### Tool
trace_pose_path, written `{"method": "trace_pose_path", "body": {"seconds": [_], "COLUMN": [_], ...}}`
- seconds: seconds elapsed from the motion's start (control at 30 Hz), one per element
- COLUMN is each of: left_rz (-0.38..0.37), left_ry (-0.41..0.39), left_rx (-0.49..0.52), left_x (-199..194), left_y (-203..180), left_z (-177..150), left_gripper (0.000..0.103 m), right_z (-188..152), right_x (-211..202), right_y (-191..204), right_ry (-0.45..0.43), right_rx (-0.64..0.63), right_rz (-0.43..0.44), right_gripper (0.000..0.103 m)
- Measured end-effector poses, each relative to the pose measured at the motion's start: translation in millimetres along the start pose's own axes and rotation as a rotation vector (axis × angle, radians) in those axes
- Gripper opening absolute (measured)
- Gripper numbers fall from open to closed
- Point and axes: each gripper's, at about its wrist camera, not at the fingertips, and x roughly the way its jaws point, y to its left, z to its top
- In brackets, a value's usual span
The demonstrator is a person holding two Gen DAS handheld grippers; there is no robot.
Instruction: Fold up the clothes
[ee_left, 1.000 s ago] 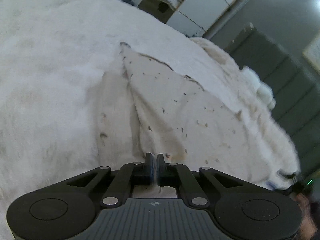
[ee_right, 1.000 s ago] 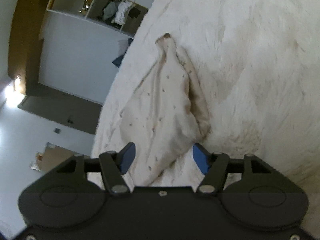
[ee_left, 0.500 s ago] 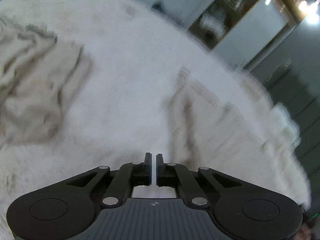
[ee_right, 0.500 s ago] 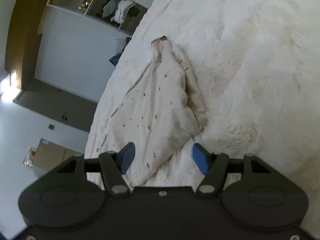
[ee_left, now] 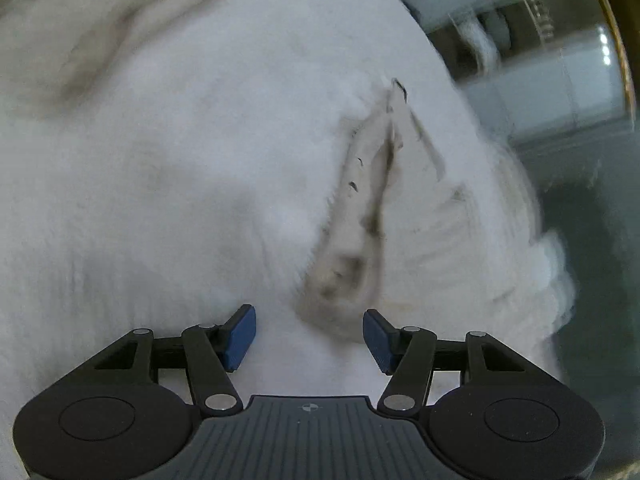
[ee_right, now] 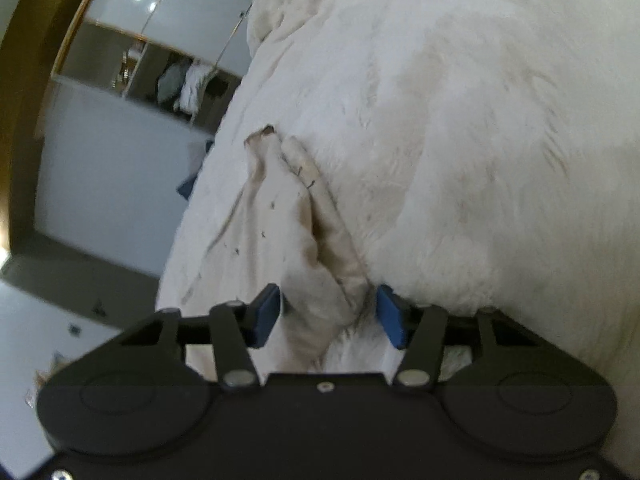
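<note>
A cream garment with small dark specks (ee_left: 372, 208) lies folded on a white fluffy bed cover (ee_left: 160, 200). In the left wrist view it is blurred and its near corner sits just ahead of my left gripper (ee_left: 309, 338), which is open and empty. In the right wrist view the same garment (ee_right: 288, 224) runs away from me, and its near end lies between the blue pads (ee_right: 266, 312) of my right gripper (ee_right: 328, 316), which is open around it.
Another crumpled cream garment (ee_left: 80, 40) lies blurred at the far left of the bed. The bed edge (ee_left: 532, 200) drops off on the right. An open wardrobe with hanging clothes (ee_right: 180, 84) stands beyond the bed.
My left gripper has let go of the garment, opened and swung around to its near corner. My right gripper has moved forward so the garment's end lies between its pads.
</note>
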Motion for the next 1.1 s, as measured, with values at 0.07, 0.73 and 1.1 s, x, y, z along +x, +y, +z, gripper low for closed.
{"method": "trace_pose_path", "body": {"seconds": [0.07, 0.73, 1.1], "left_rz": [-0.025, -0.03, -0.002], "left_ry": [0.044, -0.437, -0.399], "left_rx": [0.001, -0.067, -0.048], "left_x": [22, 48, 56], "left_y": [-3, 1, 9], "left_z": [-15, -9, -3], "left_gripper": [0.055, 0.002, 0.003], "right_z": [-12, 1, 3], "right_x": [5, 18, -1], "right_y": [-1, -29, -35], "right_ry": [-0.011, -0.135, -0.216], "right_rx": [0.045, 0.164, 0.199], "right_rz": [0.031, -0.032, 0.005], "right_gripper": [0.053, 0.003, 0.004]}}
